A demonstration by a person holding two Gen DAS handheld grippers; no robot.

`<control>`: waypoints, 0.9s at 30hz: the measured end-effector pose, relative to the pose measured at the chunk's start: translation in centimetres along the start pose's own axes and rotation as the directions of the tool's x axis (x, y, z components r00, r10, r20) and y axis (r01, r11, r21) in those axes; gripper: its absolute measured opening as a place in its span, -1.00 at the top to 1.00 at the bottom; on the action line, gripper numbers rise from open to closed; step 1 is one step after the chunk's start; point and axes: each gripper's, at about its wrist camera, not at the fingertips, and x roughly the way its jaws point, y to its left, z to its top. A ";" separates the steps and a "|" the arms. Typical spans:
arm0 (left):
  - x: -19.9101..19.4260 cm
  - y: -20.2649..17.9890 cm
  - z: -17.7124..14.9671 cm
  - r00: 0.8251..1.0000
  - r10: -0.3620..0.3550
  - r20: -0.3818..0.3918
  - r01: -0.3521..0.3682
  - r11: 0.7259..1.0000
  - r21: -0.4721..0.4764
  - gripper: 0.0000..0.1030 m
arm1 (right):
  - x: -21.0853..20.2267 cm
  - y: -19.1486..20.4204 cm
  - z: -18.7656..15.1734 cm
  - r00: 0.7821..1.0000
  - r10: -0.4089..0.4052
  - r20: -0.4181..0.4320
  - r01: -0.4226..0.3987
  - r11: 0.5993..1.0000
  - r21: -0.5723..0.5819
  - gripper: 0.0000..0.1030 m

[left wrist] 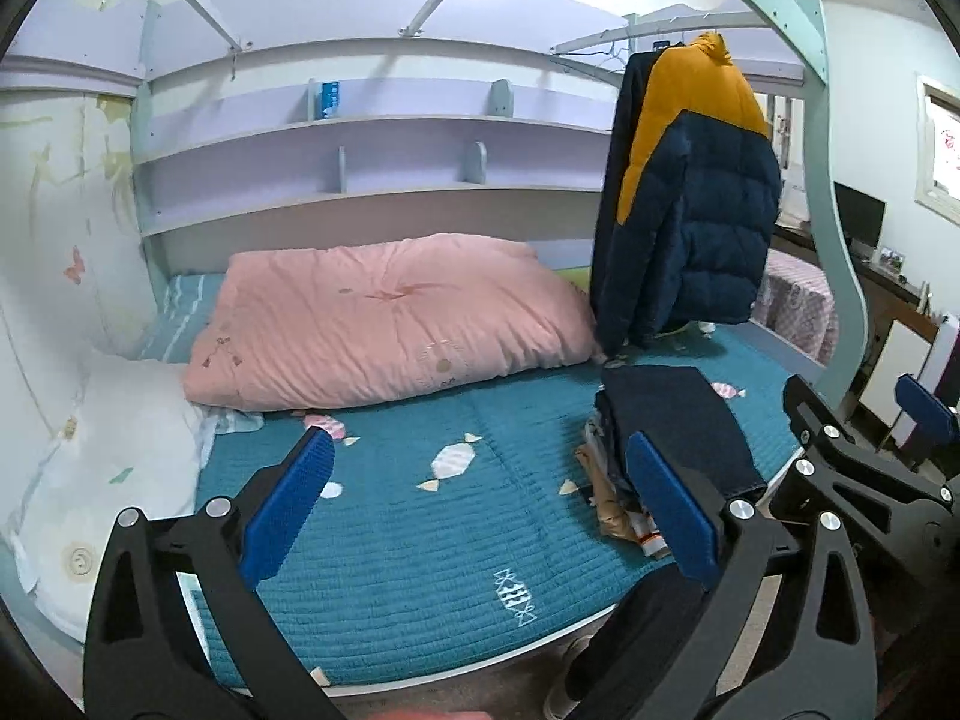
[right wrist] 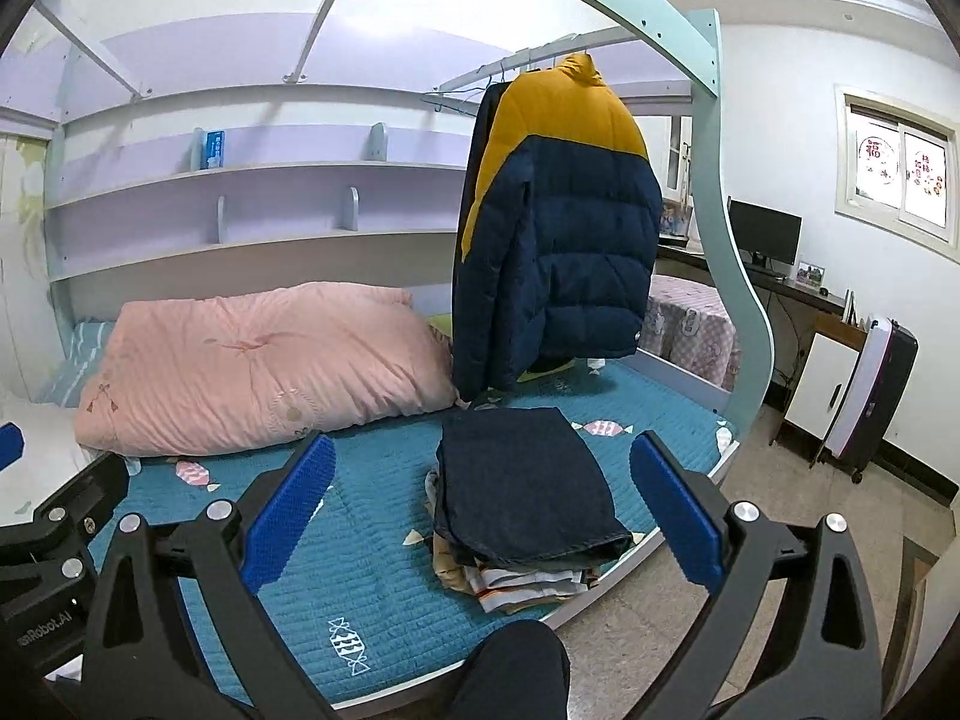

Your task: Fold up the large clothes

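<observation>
Grippers both up off the bed, nothing between the pads. We see the left gripper (left wrist: 480,510) with its 2 blue fingers (left wrist: 288,510) spread wide over bare teal bedspread (left wrist: 420,570). The right gripper (right wrist: 480,510) is just as wide, empty, its gap framing the stack of folded clothes (right wrist: 528,516). That stack sits near the bed's front right edge, a dark navy folded piece on top, striped and tan pieces under it. From the left wrist view the stack (left wrist: 672,438) is partly behind the right-hand finger, and the right gripper shows at the far right edge (left wrist: 870,450). We note a puffer jacket (right wrist: 558,228), mustard yoke over navy, hanging on a rail above the bed, behind the stack, its hem clear of the bedspread. A pink duvet (right wrist: 258,360) lies bunched at the back left. A dark trouser leg (right wrist: 516,672) shows at the bottom.
</observation>
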 end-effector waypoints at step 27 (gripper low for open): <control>-1.6 -0.1 -0.7 0.998 0.055 -0.008 -0.055 0.998 -0.010 -0.91 | -1.9 0.5 -0.9 1.000 0.006 -0.012 -0.006 1.000 -0.011 -0.85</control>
